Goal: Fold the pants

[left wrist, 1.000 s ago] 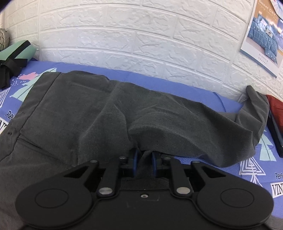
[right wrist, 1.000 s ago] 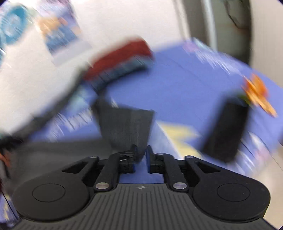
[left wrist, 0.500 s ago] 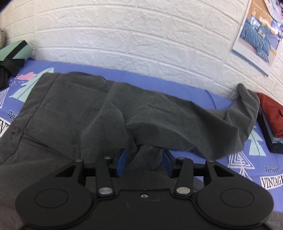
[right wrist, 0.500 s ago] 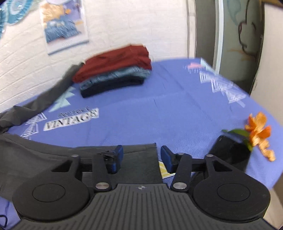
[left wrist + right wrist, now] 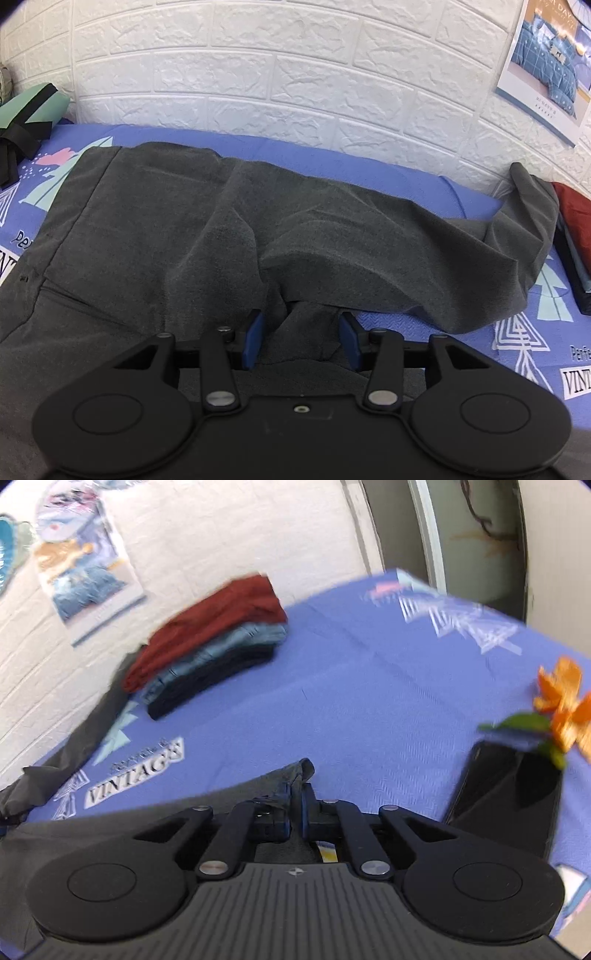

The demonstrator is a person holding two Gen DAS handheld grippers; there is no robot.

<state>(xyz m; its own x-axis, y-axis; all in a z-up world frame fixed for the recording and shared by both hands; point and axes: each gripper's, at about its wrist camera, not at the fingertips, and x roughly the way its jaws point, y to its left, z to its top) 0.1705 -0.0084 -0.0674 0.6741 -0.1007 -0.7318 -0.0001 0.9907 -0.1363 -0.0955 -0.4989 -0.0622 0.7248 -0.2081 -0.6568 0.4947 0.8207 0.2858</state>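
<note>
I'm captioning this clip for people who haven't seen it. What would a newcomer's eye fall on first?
First, the dark grey pants sprawled over the blue printed bedsheet, one leg trailing toward the white brick wall. Next, the stack of folded clothes, dark red on top, against that wall. Close up, the right hand-held gripper has just closed on a pants edge, while the left hand-held gripper stands open over the fabric.

My right claw (image 5: 295, 806) has just closed, pinching the grey pants (image 5: 236, 794) hem; folded clothes stack (image 5: 210, 642) beyond on blue surface (image 5: 369, 701).
</note>
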